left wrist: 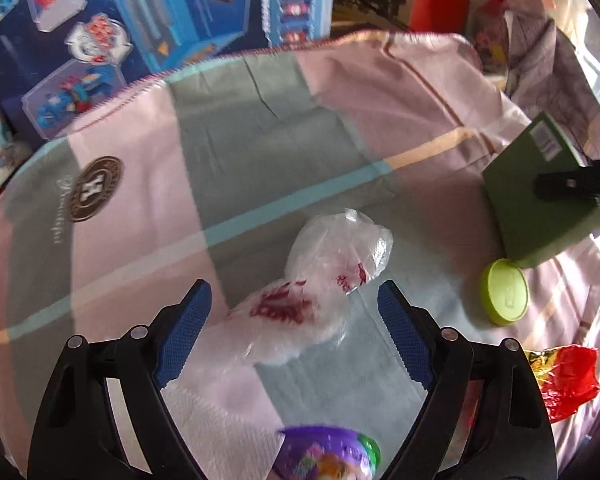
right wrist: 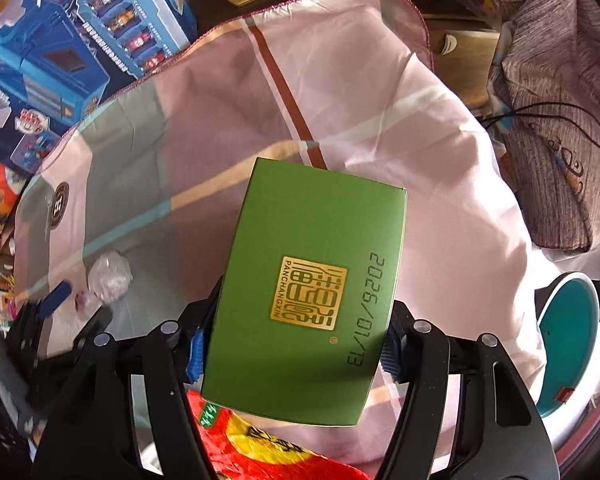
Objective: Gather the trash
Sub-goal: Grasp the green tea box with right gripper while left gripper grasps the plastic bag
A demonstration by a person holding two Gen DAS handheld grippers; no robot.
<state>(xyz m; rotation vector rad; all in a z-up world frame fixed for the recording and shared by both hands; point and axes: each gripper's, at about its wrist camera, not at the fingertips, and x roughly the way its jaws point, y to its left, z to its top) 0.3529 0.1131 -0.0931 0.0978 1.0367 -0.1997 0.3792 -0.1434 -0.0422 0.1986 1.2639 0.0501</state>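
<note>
A crumpled clear plastic bag [left wrist: 324, 280] with red print lies on the pink and grey cloth [left wrist: 220, 152]. My left gripper [left wrist: 294, 300] is open, its blue pads either side of the bag's near end. My right gripper [right wrist: 292, 344] is shut on a green cardboard box [right wrist: 312, 292] with a gold seal and a printed date, held above the cloth [right wrist: 440, 200]. The box also shows in the left wrist view [left wrist: 540, 200] at the far right. The bag shows small in the right wrist view [right wrist: 110, 276].
A green round lid [left wrist: 504, 298] and a red foil wrapper [left wrist: 566, 380] lie right of the bag. A white tissue [left wrist: 220, 432] and a purple cup [left wrist: 328, 458] sit near the left gripper. A red snack packet [right wrist: 260, 444] lies under the box. Blue toy boxes [left wrist: 120, 28] stand behind. A teal bin [right wrist: 568, 336] is at right.
</note>
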